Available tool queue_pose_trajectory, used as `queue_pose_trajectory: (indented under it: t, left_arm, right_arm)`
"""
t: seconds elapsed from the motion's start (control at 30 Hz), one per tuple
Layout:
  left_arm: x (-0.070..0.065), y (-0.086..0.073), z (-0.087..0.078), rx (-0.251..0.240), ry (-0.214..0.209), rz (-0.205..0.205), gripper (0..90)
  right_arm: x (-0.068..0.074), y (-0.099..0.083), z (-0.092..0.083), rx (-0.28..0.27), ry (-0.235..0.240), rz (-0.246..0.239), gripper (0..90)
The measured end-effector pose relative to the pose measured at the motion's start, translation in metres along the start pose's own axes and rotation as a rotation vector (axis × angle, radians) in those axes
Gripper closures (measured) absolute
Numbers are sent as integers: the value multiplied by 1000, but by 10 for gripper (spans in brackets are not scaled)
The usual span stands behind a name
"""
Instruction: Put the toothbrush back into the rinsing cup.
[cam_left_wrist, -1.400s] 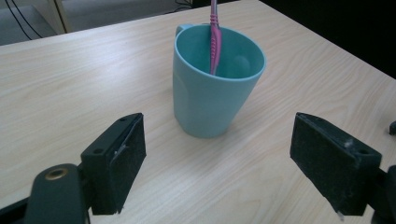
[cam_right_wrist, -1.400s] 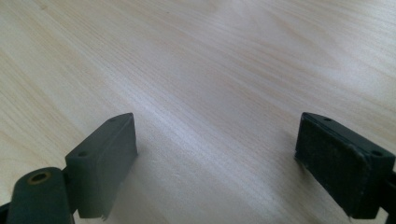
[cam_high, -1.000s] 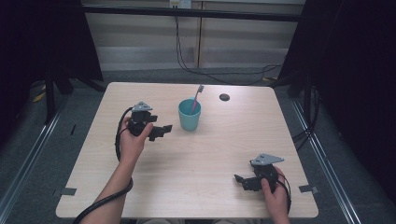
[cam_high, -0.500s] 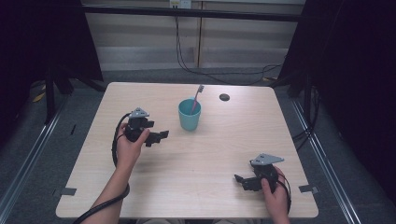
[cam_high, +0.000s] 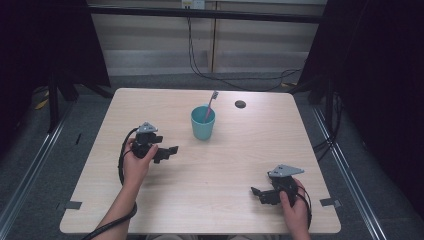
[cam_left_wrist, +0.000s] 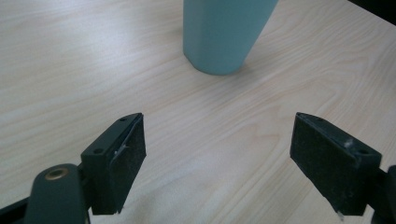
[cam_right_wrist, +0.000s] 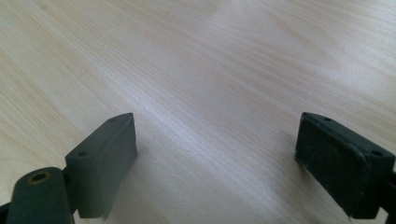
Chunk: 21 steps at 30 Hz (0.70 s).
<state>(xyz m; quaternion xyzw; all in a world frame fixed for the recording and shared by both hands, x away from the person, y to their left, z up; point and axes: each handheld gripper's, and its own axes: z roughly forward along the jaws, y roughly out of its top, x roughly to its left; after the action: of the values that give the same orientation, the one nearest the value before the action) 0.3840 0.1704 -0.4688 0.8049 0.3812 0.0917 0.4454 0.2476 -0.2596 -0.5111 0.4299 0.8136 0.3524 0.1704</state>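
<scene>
A teal cup (cam_high: 203, 123) stands upright near the middle of the wooden table (cam_high: 230, 165), with a pink toothbrush (cam_high: 210, 105) leaning in it. My left gripper (cam_high: 167, 152) sits low over the table, left of the cup and pointing toward it, jaws open and empty. In the left gripper view the cup (cam_left_wrist: 223, 32) rises beyond the gripper (cam_left_wrist: 219, 161), apart from the jaws. My right gripper (cam_high: 260, 194) rests near the front right edge, open, with bare table between its jaws (cam_right_wrist: 217, 163).
A small dark round disc (cam_high: 240, 104) lies on the table behind and right of the cup. Cables hang at the wall behind the table. Dark frames stand on the floor at both sides.
My left gripper has come down and toward the front of the table, away from the cup. The right gripper has stayed where it was.
</scene>
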Motion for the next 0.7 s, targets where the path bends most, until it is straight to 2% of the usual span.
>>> queue_pose_trajectory:
  t: [0.7]
  left_arm:
    - [3,-32,5,51,13,-11,184]
  right_arm:
    - [0,0,0,0,0,0,121]
